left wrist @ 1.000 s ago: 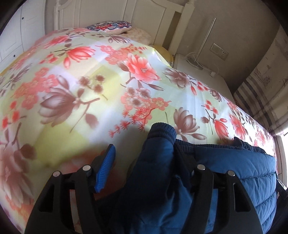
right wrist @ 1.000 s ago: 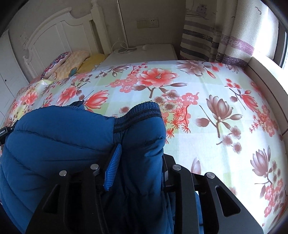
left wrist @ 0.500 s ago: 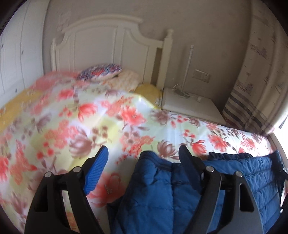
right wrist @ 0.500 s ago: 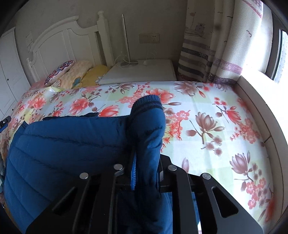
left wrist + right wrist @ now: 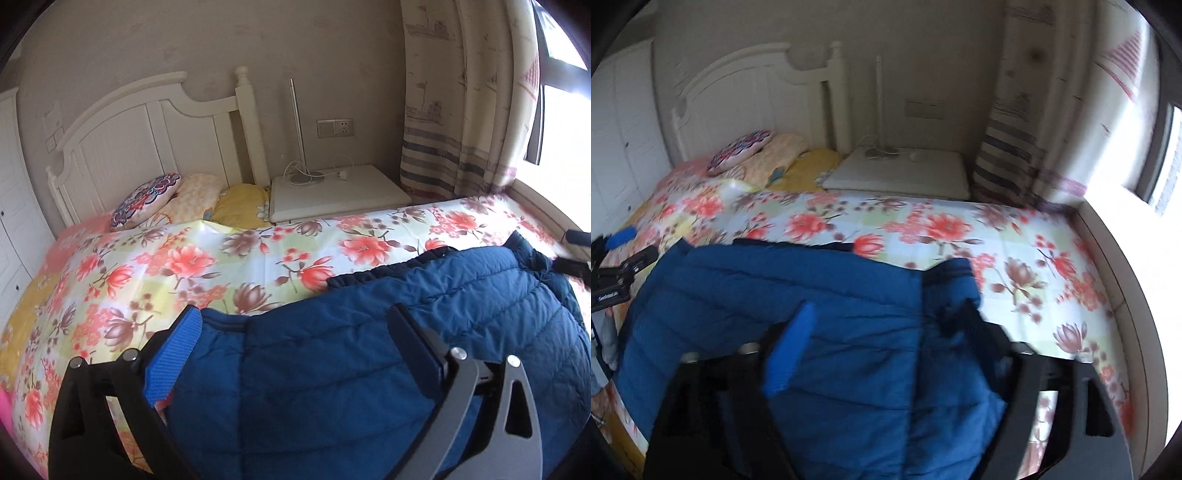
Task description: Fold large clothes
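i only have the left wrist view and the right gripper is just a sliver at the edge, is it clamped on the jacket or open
Observer: Open. The right wrist view shows the right gripper with its fingers spread wide and the blue jacket lying between them.
Operator: wheres the sleeve cuff on that side
Observer: The dark ribbed cuff sits just ahead of that gripper's black finger, at the jacket's edge next to the floral bedspread.
Operator: and how does my gripper look from over there
Observer: The left gripper shows at the jacket's far corner, with its fingers apart. I can't tell whether it is touching the jacket.
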Demonstrator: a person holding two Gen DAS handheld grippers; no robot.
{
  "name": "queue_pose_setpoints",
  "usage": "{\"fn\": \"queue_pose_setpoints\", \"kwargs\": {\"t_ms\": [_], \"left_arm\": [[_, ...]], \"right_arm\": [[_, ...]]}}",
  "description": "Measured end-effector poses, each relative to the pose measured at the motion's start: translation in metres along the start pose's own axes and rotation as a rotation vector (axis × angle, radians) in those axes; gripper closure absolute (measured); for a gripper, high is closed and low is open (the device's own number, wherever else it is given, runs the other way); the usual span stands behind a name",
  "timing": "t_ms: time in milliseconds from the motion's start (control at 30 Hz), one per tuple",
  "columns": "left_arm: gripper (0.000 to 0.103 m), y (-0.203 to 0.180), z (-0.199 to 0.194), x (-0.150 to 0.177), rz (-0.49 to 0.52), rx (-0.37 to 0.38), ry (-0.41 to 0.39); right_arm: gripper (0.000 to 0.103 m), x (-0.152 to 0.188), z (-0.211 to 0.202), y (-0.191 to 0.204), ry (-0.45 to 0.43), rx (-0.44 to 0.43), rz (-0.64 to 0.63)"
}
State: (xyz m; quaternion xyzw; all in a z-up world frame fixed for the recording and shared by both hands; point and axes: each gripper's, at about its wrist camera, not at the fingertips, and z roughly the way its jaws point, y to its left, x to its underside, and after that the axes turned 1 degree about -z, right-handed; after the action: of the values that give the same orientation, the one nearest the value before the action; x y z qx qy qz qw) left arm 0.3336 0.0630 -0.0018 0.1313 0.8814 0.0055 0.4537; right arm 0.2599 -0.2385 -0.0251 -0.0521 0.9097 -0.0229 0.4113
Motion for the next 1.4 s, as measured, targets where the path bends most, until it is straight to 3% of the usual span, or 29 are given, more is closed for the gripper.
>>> {"fn": "queue_pose_setpoints", "kwargs": {"t_ms": [133,233,300,367,433,733,833,933,1033,1067,1100,1133,1167,1333,1400], "left_arm": [[0.003,-0.005,0.02,-0.011,-0.059,-0.023,0.057],[0.003,0.002,0.038,-0.018,-0.091,-0.065,0.1],[0.003,0.002,0.052,-0.015,-0.093,-0.063,0.117],[0.003,-0.004,0.081,0.0,-0.057,-0.074,0.184],[0.002,-0.002,0.111,0.015,-0.087,-0.032,0.294],[0.002,-0.002,0.11,0.017,-0.101,-0.025,0.272],[0.004,0.002,0.089,0.012,-0.101,-0.036,0.235],[0.003,0.002,0.053,0.009,-0.089,0.005,0.173],[0.003,-0.007,0.035,0.017,-0.025,-0.027,0.135],[0.003,-0.009,0.039,0.023,-0.009,-0.039,0.142],[0.002,-0.011,0.051,0.032,-0.007,-0.043,0.18],[0.002,-0.009,0.065,0.039,-0.036,-0.017,0.232],[0.002,-0.005,0.071,0.042,-0.069,-0.002,0.252],[0.002,0.002,0.072,0.039,-0.087,-0.002,0.264],[0.003,0.008,0.063,0.037,-0.104,-0.028,0.255]], "right_arm": [[0.01,-0.026,0.034,0.05,0.035,-0.006,-0.122],[0.02,-0.04,0.065,0.069,0.075,-0.058,-0.142],[0.021,-0.033,0.097,0.073,0.161,-0.037,-0.145],[0.018,-0.016,0.129,0.061,0.249,-0.102,-0.063],[0.018,-0.015,0.127,0.052,0.234,-0.134,-0.018],[0.017,-0.011,0.121,0.056,0.184,-0.119,-0.033],[0.018,-0.012,0.088,0.044,0.154,-0.102,-0.027],[0.012,-0.006,0.043,0.018,0.072,-0.018,-0.035],[0.01,0.017,0.053,-0.019,0.128,0.038,0.009],[0.01,0.027,0.065,-0.029,0.17,0.031,0.03],[0.01,0.041,0.082,-0.044,0.208,-0.034,0.099],[0.01,0.045,0.083,-0.055,0.188,-0.091,0.17],[0.012,0.046,0.082,-0.061,0.184,-0.094,0.195],[0.012,0.044,0.078,-0.052,0.182,-0.04,0.152],[0.013,0.044,0.064,-0.052,0.168,0.024,0.159]]}}
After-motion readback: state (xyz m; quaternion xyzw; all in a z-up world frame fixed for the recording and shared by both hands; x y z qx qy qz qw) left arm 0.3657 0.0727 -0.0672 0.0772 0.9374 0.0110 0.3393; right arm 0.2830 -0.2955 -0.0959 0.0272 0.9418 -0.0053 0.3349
